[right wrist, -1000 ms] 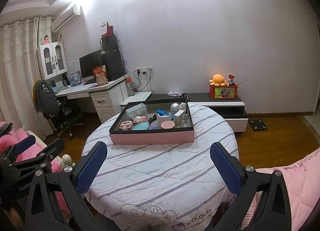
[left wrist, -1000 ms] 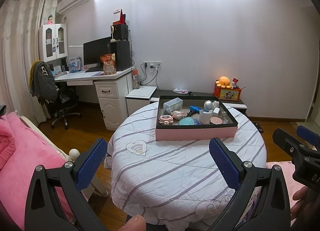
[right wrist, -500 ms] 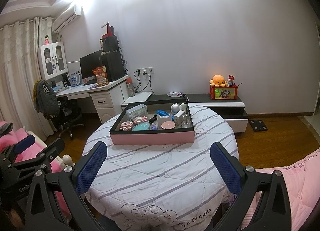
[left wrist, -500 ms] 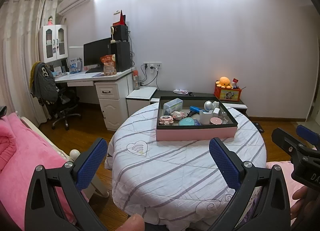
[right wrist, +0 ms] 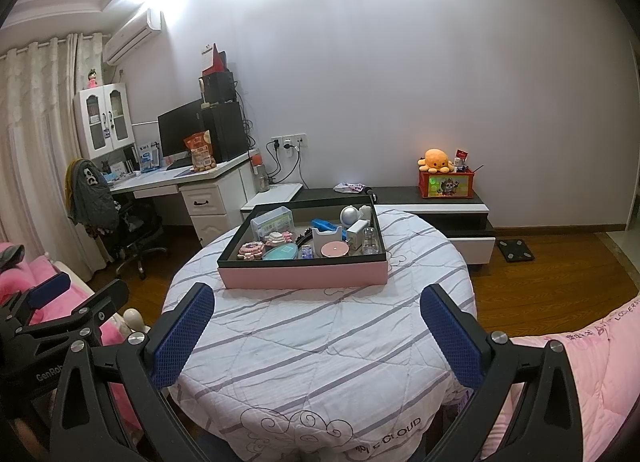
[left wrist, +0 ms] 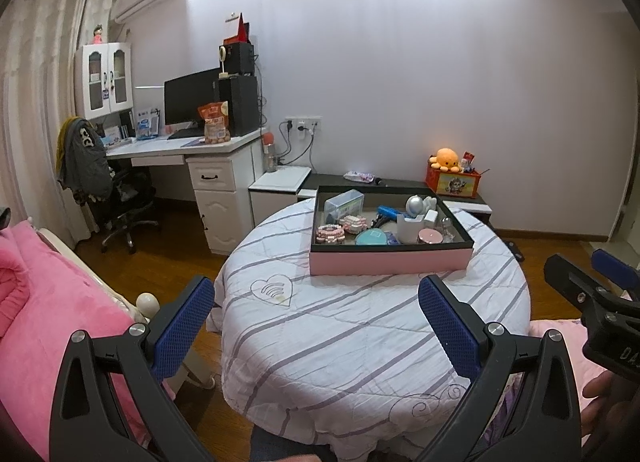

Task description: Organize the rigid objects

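Two claws wait wide apart and hold nothing, low in each frame.

The left gripper (left wrist: 316,320) and right gripper (right wrist: 318,320) have bumpy blue pads on black arms. In the middle of each frame, a flat pink box (right wrist: 304,276) with a dark inside sits on the round table (right wrist: 320,346), which wears a soft white striped cloth. Small hard things lie in the box: a round pink lid (right wrist: 333,249), a shiny silver ball (right wrist: 349,216), a clear case (right wrist: 271,222). Nothing lies between claws and box.
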Demonstrator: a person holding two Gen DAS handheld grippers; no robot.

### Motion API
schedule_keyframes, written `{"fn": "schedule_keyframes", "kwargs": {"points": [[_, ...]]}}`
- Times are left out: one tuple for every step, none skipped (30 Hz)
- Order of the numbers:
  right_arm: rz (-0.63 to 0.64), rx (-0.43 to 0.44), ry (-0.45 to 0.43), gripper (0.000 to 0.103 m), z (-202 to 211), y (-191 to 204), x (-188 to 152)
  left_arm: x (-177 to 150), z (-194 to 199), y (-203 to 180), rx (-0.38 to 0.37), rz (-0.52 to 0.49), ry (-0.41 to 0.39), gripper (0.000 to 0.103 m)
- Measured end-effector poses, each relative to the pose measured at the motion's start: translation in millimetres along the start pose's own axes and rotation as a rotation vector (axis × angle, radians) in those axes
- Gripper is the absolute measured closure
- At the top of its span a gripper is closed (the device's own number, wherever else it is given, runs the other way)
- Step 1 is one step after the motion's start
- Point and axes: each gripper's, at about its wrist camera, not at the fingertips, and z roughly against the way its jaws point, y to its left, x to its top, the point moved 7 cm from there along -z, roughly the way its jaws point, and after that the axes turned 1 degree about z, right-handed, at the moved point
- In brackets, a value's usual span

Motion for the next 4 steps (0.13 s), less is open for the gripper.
{"fn": "schedule_keyframes", "kwargs": {"points": [[0.000,0.000,-0.001,0.000,0.1,0.0,0.0,-0.4,0.7,0.6,-0.001,0.000,-0.008,0.000],[0.001,0.001,-0.001,0.000,0.1,-0.4,0.2,-0.4,1.2,1.2,-0.002,0.001,-0.014,0.000],[0.000,0.001,0.000,0.000,-0.3,-0.3,0.2,0.0,1.7,1.9,-0.004,0.002,-0.018,0.000],[0.000,0.001,0.001,0.000,-0.3,-0.4,0.1,0.3,1.6,2.6,-0.008,0.003,-0.017,0.000]]}}
